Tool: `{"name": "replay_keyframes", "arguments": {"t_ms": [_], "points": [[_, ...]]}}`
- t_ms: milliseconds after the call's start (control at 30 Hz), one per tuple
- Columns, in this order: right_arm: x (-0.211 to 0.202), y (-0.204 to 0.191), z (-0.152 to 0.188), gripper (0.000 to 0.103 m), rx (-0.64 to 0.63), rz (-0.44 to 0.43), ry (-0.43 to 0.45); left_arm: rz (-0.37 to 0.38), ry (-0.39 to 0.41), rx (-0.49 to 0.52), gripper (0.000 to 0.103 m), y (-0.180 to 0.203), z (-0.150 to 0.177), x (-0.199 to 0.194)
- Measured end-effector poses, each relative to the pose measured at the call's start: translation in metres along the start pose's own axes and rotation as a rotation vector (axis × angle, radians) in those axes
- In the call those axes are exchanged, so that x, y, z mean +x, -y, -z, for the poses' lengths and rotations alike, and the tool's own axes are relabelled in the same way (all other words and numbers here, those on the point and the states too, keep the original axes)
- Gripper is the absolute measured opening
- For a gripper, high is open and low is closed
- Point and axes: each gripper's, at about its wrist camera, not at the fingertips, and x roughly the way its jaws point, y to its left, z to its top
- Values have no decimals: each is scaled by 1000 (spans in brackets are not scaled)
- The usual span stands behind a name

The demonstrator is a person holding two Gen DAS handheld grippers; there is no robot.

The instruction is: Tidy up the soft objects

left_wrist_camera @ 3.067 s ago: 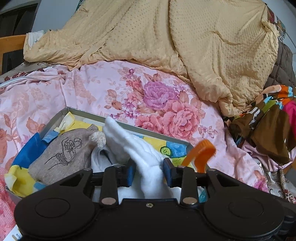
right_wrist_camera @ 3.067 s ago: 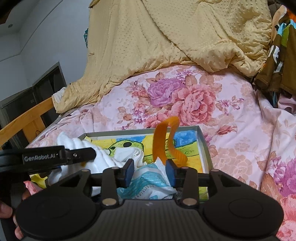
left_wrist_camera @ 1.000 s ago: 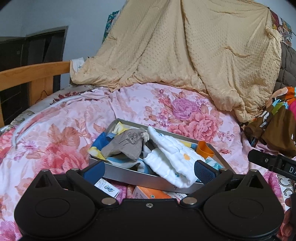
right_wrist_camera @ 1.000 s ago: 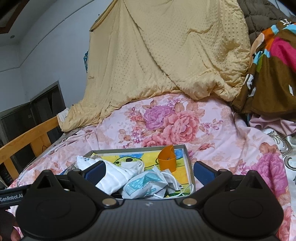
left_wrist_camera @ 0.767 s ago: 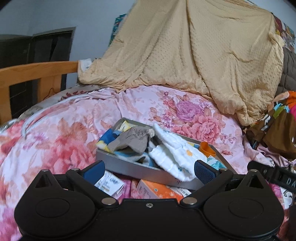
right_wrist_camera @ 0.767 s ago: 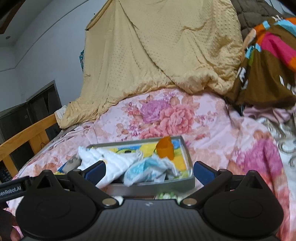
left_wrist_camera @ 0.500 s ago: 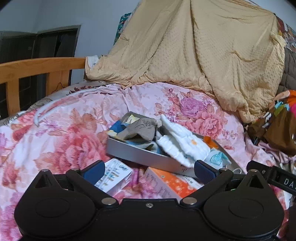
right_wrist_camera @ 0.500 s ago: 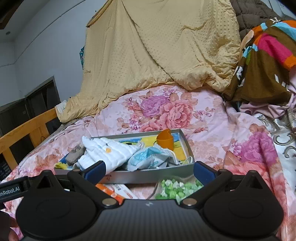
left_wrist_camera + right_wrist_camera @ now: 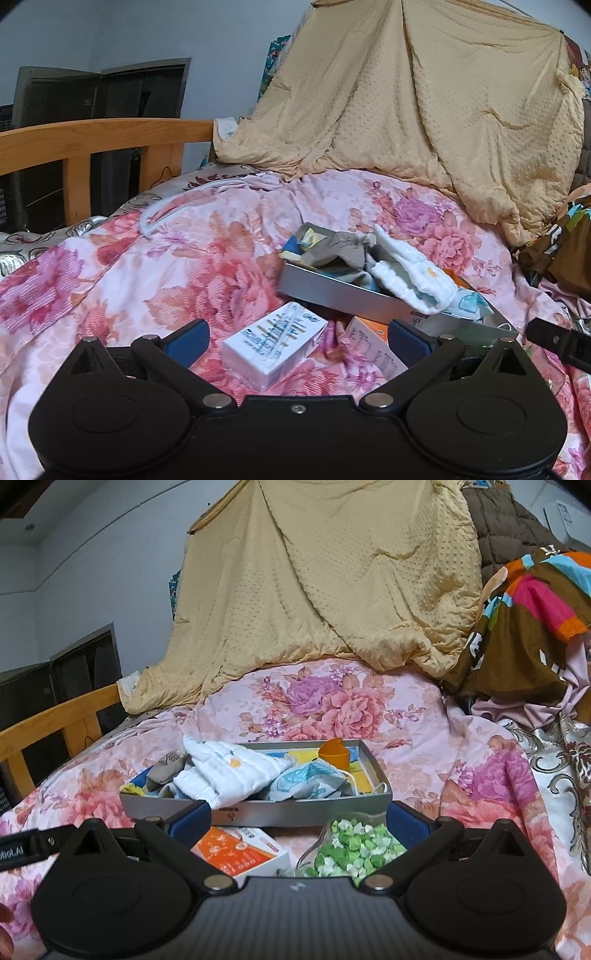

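Left gripper (image 9: 297, 341): jaws spread wide, nothing between them; it fills the bottom of the left wrist frame.
Right gripper (image 9: 297, 821): likewise spread wide and holding nothing, low in the right wrist frame.
Tray (image 9: 258, 810): a shallow grey box at the centre of the right wrist frame, resting on the floral bedspread (image 9: 332, 705).
White cloth (image 9: 229, 773): lies in the tray's left half, one edge draped over the near wall.
Grey pouch (image 9: 168, 766): at the tray's far-left end, partly under the white cloth.
Face mask (image 9: 310, 782): blue-patterned, crumpled right of the white cloth.
Orange cup (image 9: 334, 755): upright at the tray's back right.
Orange box (image 9: 240, 853): below the tray, lower centre.
Bag of green pieces (image 9: 354, 847): just right of the orange box.
White box (image 9: 275, 341): lower centre of the left wrist frame, between the left fingers.
Yellow blanket (image 9: 321, 583): heaped across the top.
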Motion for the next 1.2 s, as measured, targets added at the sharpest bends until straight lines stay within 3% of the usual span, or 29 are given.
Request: {"name": "replay_keyframes", "arguments": {"t_ms": [867,1200], "points": [[-37,-10,30,103,-7,64,12,23,25,71,102,-7,25,-24],[-53,-16,34,103,-37,73,35,28,44,55,102,-11,24,-33]]}}
